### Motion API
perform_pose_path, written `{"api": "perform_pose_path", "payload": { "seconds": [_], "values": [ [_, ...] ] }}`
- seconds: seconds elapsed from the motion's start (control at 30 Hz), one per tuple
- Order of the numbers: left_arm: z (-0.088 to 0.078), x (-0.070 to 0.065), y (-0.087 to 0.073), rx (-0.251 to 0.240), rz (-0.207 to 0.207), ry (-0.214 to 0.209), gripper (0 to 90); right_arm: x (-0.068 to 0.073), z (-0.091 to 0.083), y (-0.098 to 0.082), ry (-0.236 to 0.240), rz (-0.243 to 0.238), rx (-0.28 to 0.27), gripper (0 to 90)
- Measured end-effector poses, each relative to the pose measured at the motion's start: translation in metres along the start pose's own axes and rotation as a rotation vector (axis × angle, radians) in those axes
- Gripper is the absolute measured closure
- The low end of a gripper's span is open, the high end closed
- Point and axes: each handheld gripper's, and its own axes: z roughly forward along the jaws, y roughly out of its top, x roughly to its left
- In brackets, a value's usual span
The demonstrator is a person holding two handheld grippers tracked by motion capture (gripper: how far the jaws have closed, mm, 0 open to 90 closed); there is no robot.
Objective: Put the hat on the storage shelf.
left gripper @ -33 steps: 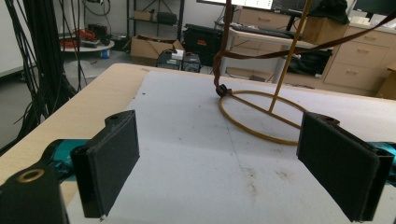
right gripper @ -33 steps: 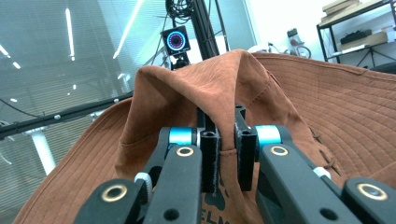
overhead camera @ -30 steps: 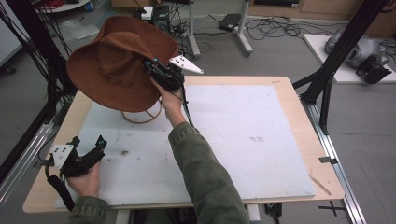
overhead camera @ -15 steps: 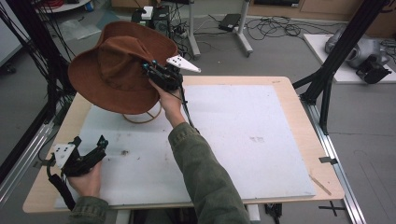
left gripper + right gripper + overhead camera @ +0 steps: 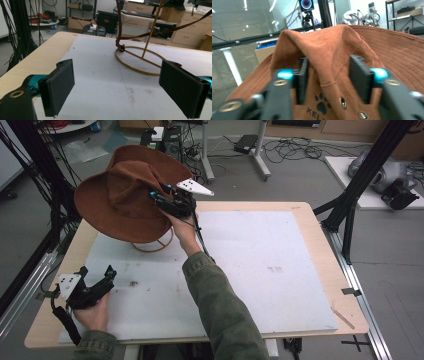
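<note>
**Brown hat gripped above a wire stand, left gripper idle**

A brown wide-brimmed hat (image 5: 122,200) is held in the air over the far left part of the table (image 5: 305,215) by the right gripper (image 5: 162,200). In the right gripper view, the crown of the hat (image 5: 329,57) is seen pinched between the two black fingers (image 5: 359,77), which are closed on a fold of the suede-like fabric; a paw-print mark and metal eyelets are visible on the crown just below the grip. In the high view the hat is tilted, its brim hanging lower on the near side.

Under the hat, a yellow wire stand (image 5: 152,245) rests on the white mat (image 5: 260,270) that covers most of the table. In the left gripper view the stand (image 5: 140,61) is seen as a ring base lying flat on the mat with a thin upright rod rising from it, and a brown strap of the hat (image 5: 119,30) hangs down to touch the ring. Whether the hat touches the rod cannot be told.

The left gripper (image 5: 95,280) is held low at the near left corner of the table, well apart from the hat. Its fingers (image 5: 58,87) are spread wide with nothing between them, just above the mat.
</note>
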Motion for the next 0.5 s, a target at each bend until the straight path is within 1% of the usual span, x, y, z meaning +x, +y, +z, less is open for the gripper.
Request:
{"api": "perform_pose_path", "payload": {
  "seconds": [0.03, 0.07, 0.1, 0.13, 0.17, 0.2, 0.23, 0.3, 0.33, 0.43, 0.5],
  "values": [
    [0.0000, 0.0001, 0.0000, 0.000, 0.000, 0.000, 13.3, -0.0013, -0.0001, -0.0004, 0.002, -0.001, 0.011, 42.9],
    [0.0000, 0.0003, 0.0000, 0.000, 0.001, 0.001, 13.3, -0.0013, -0.0001, -0.0004, 0.002, -0.001, 0.011, 42.9],
    [-0.0002, 0.0003, 0.0000, -0.001, -0.001, 0.002, 13.3, -0.0007, 0.0001, -0.0005, -0.014, -0.036, 0.025, 37.6],
    [-0.0003, 0.0004, 0.0000, -0.001, -0.002, 0.003, 13.3, -0.0007, 0.0001, -0.0005, -0.014, -0.036, 0.025, 37.6],
    [0.0000, 0.0006, 0.0000, -0.001, 0.000, 0.003, 13.3, 0.0016, -0.0005, 0.0002, -0.040, -0.071, 0.029, 31.7],
    [0.0003, 0.0005, -0.0001, -0.001, -0.002, 0.003, 13.3, 0.0016, -0.0005, 0.0002, -0.040, -0.071, 0.029, 31.7],
    [0.0008, 0.0004, -0.0003, 0.000, -0.004, 0.003, 13.3, 0.0038, -0.0002, 0.0010, -0.042, -0.087, 0.026, 31.6],
    [0.0012, 0.0000, -0.0003, 0.001, -0.003, 0.001, 13.3, 0.0041, -0.0003, 0.0011, -0.040, -0.086, 0.028, 31.3],
    [0.0012, -0.0001, -0.0003, 0.001, 0.001, -0.001, 13.3, 0.0044, -0.0009, 0.0018, -0.042, -0.097, 0.028, 27.3],
    [0.0012, 0.0000, -0.0003, -0.002, -0.001, 0.000, 13.3, 0.0045, -0.0026, 0.0039, -0.039, -0.102, 0.024, 26.1],
    [0.0009, 0.0009, -0.0002, -0.001, -0.002, 0.002, 13.3, 0.0040, -0.0065, 0.0085, -0.045, -0.110, 0.019, 24.3]
  ]
}}
